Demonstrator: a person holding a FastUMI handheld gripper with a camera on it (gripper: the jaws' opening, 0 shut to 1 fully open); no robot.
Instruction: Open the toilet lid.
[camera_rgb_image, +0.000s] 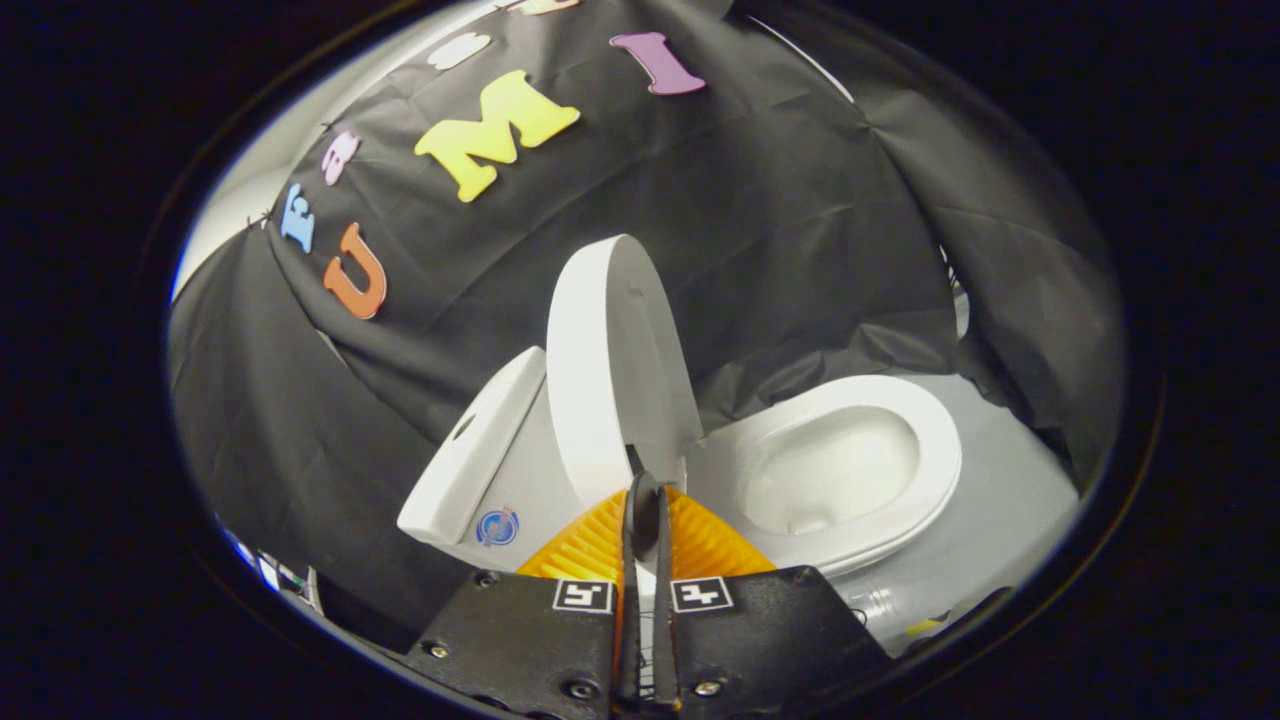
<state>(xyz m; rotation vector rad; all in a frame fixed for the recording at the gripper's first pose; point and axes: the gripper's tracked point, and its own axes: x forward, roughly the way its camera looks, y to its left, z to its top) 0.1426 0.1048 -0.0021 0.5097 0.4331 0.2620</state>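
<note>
- Black cloth wall (780, 230) drapes behind the white toilet; tank (480, 455) sits beside the raised lid.
- Toilet lid (610, 370) stands upright, just beyond the fingertips, long axis vertical; seat (930, 440) exposed.
- Gripper (645, 490) fingers pressed together, pinching nothing.

The handheld two-finger gripper (648, 492) had two broad, matt black textured carriage plates (760, 630), each bearing a small square black-and-white marker tag (701, 594) and silver screws (707, 688). Its narrow fingers (637, 520) stood nearly closed, flanked by ribbed, fan-shaped panels.

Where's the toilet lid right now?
In the gripper view the toilet lid stands raised just beyond the closed gripper, between the tank and the seat.
</note>
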